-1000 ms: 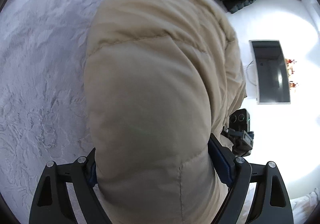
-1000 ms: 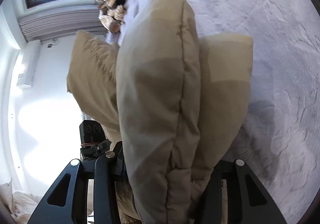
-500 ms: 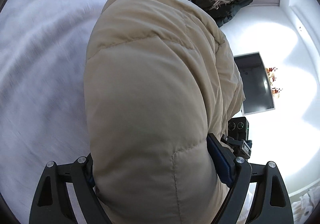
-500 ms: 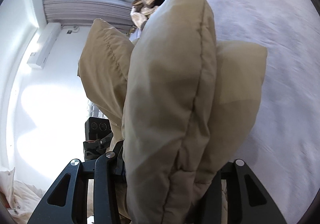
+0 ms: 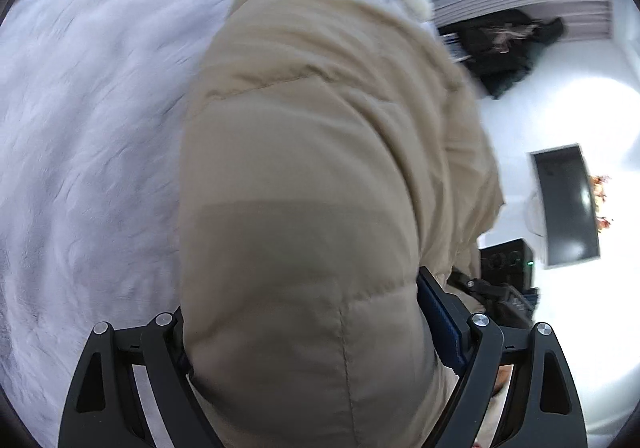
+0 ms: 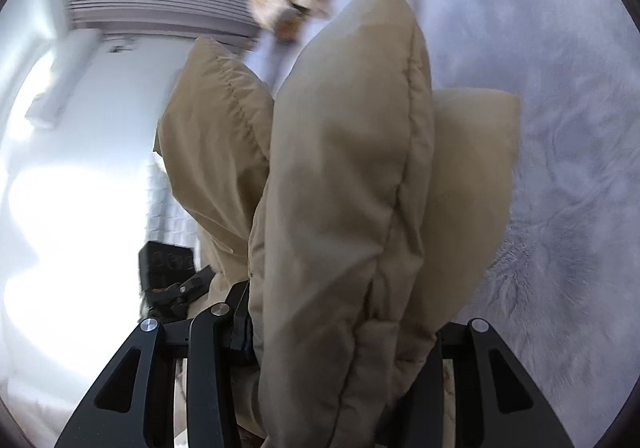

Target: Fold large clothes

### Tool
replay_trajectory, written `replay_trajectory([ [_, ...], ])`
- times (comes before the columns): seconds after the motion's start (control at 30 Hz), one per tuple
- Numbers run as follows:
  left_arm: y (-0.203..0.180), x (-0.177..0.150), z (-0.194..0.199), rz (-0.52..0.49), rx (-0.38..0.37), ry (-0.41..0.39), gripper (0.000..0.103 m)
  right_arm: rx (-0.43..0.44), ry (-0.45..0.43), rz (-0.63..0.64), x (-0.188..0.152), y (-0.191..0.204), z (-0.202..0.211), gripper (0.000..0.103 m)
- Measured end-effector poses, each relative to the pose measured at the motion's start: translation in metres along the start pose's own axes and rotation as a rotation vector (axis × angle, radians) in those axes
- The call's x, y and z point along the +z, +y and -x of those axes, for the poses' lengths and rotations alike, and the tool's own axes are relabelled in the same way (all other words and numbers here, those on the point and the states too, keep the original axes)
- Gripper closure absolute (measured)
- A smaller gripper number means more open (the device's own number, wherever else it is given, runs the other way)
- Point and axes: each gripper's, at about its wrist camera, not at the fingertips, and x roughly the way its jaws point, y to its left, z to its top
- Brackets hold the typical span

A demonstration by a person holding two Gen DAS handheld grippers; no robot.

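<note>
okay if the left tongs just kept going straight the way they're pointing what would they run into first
The beige puffer jacket itself: the left tongs already grip a thick fold of it, filling the view ahead. Beyond it probably lies the pale fuzzy blanket, though depth is unclear.

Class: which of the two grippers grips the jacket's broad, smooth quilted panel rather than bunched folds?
The left gripper: one wide panel of the beige jacket fills it. The right gripper, opening, has several bunched folds.

Pale grey-lilac plush bedspread (image 5: 88, 136), textured, spreading left of the tool. Dark garment heap (image 5: 504, 48) on white floor, far right ahead. Black rectangular screen (image 5: 568, 204), right. Brown plush toy (image 6: 296, 4), blurred, ahead. White pleated curtain (image 6: 152, 4), upper left.
</note>
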Motion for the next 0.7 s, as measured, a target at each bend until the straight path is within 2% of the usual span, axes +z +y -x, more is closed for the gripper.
replay_trajectory([
  [0.07,0.005,-0.004,-0.001,-0.012,-0.003,-0.008,0.012,-0.020,-0.005,-0.036,-0.005,-0.008,-0.002,0.045],
  [0.13,0.001,-0.008,0.002,-0.029,0.004,-0.024,0.012,-0.053,-0.021,-0.072,-0.014,-0.010,0.012,0.045],
  [0.2,-0.004,-0.012,0.001,-0.039,0.022,-0.029,0.012,-0.116,-0.035,-0.080,-0.018,-0.010,0.033,0.045],
  [0.27,-0.005,-0.009,0.004,-0.038,0.039,-0.039,0.012,-0.228,-0.077,-0.046,-0.031,0.002,0.068,0.046],
  [0.3,-0.011,-0.012,0.001,-0.039,0.044,-0.041,0.012,-0.262,-0.100,-0.024,-0.037,0.013,0.083,0.050],
  [0.37,-0.016,-0.011,0.002,-0.046,0.065,-0.048,0.012,-0.291,-0.128,0.032,-0.047,0.036,0.106,0.079],
  [0.43,-0.026,-0.015,0.002,-0.063,0.101,-0.060,0.011,-0.258,-0.131,0.075,-0.054,0.052,0.118,0.082],
  [0.5,-0.038,-0.016,0.003,-0.078,0.146,-0.072,0.011,-0.254,-0.095,0.127,-0.066,0.063,0.115,0.084],
  [0.57,-0.056,-0.019,0.012,-0.093,0.198,-0.090,0.011,-0.314,-0.045,0.176,-0.067,0.077,0.087,0.084],
  [0.6,-0.049,-0.022,0.014,-0.100,0.210,-0.100,0.011,-0.357,-0.022,0.176,-0.075,0.072,0.081,0.085],
  [0.67,-0.059,-0.034,0.033,-0.128,0.228,-0.139,0.011,-0.420,0.006,0.142,-0.083,0.051,0.069,0.087],
  [0.7,-0.061,-0.043,0.038,-0.134,0.223,-0.146,0.011,-0.430,0.008,0.135,-0.081,0.046,0.062,0.087],
])
